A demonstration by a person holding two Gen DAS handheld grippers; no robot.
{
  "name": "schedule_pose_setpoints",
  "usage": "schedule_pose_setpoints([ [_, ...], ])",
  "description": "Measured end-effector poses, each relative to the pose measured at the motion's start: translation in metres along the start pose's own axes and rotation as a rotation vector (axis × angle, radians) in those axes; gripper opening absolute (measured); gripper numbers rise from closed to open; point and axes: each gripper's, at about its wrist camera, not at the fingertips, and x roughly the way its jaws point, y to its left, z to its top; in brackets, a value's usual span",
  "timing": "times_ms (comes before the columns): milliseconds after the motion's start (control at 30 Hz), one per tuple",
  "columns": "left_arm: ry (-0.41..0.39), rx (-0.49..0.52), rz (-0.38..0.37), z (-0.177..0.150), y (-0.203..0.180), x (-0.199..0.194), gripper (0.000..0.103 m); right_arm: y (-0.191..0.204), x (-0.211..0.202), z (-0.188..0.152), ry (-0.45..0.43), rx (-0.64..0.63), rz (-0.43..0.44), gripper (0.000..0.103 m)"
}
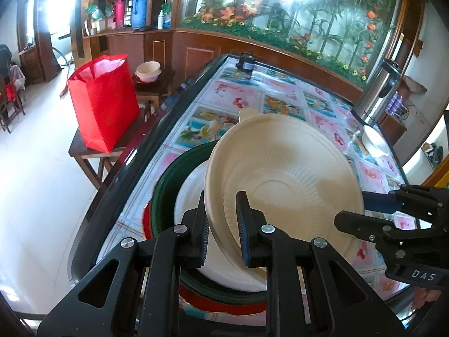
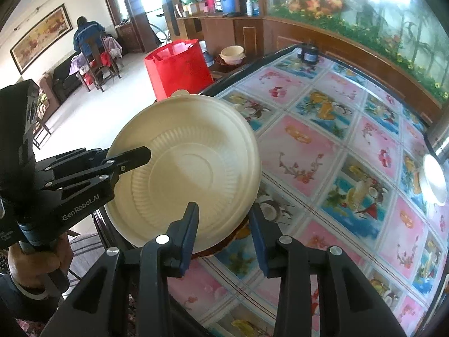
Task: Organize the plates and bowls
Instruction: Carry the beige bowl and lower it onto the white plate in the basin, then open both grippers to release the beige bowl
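the cream bowl (image 1: 283,179), tilted with its hollow facing near, is pinched at its rim by the left gripper (image 1: 223,224); the right gripper (image 2: 224,233) is held spread, nothing between its pads.

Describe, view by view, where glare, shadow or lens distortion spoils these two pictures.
Left wrist view: window glare whitens the top left, the table edge bows. Right wrist view: the small white dish blows out, and a soft shadow lies inside the cream bowl.

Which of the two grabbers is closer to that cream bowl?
Left. The left gripper is clamped on the cream bowl's rim, holding it tilted; the right gripper hangs beside the opposite rim, jaws apart, not gripping.
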Motion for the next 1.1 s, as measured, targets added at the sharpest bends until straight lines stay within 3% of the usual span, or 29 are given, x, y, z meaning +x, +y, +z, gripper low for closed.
schedule_pose_setpoints([
  [767, 0.033, 0.006, 0.06, -0.014, 0.005, 0.028, 0.018, 0.011, 0.029, 0.003, 0.07, -0.024, -0.026, 0.042],
  [1100, 0.017, 0.02, 0.085, -0.015, 0.003, 0.029, 0.018, 0.007, 0.029, 0.002, 0.066, -0.007, -0.023, 0.05],
])
